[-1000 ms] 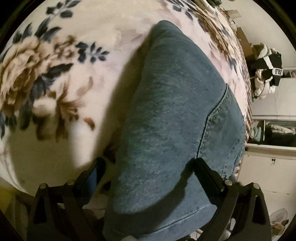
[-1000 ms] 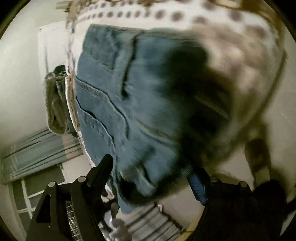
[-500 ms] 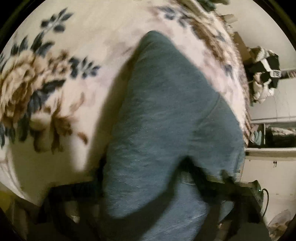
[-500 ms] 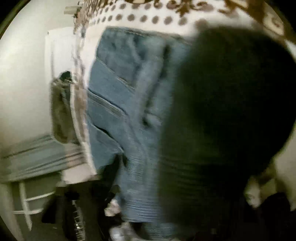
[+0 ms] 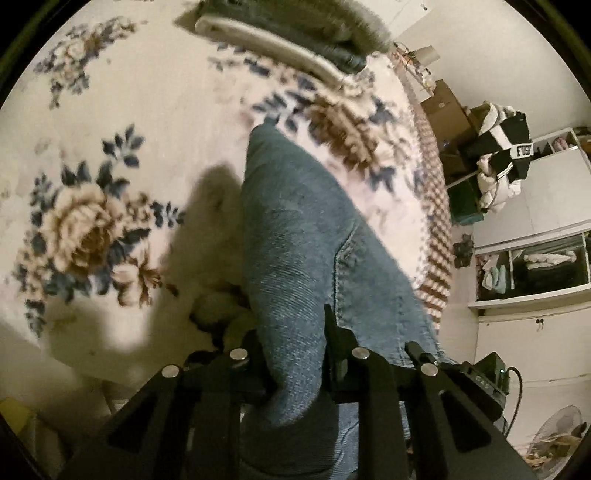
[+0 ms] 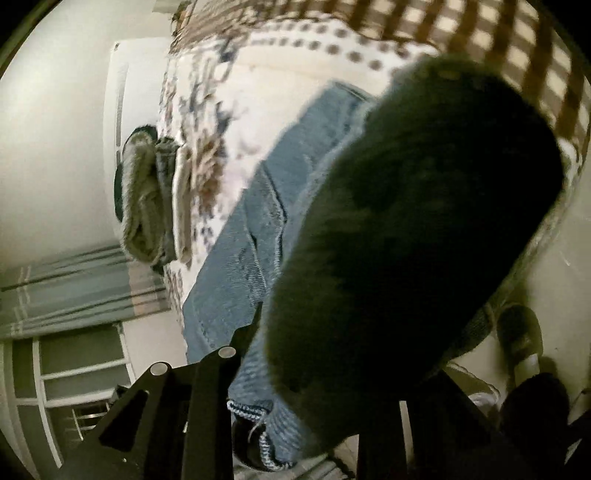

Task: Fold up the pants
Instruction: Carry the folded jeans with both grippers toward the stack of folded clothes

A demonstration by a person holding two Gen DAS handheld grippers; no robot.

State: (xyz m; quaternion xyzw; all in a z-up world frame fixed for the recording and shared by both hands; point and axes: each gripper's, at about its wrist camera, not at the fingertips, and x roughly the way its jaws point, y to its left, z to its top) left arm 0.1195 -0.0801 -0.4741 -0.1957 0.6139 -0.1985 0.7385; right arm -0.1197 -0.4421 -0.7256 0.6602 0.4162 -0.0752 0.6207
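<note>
The blue denim pants [image 5: 310,236] lie on a floral blanket [image 5: 110,155] and rise toward me in the left wrist view. My left gripper [image 5: 295,354] is shut on a fold of the denim near the seam. In the right wrist view the pants [image 6: 240,266] run up from the bed, and a dark shadowed fold of them [image 6: 406,229] fills the frame. My right gripper [image 6: 295,380] is shut on the pants; its right finger is hidden behind the fabric.
A stack of folded clothes [image 5: 295,33] sits at the far end of the bed; it also shows in the right wrist view [image 6: 147,199]. White shelves with clothing [image 5: 532,236] stand to the right. A curtain [image 6: 74,284] and window are at left.
Both grippers have closed on the pants and lifted them away from the blanket. The bed now looks farther off and the folded stack has come into view.
</note>
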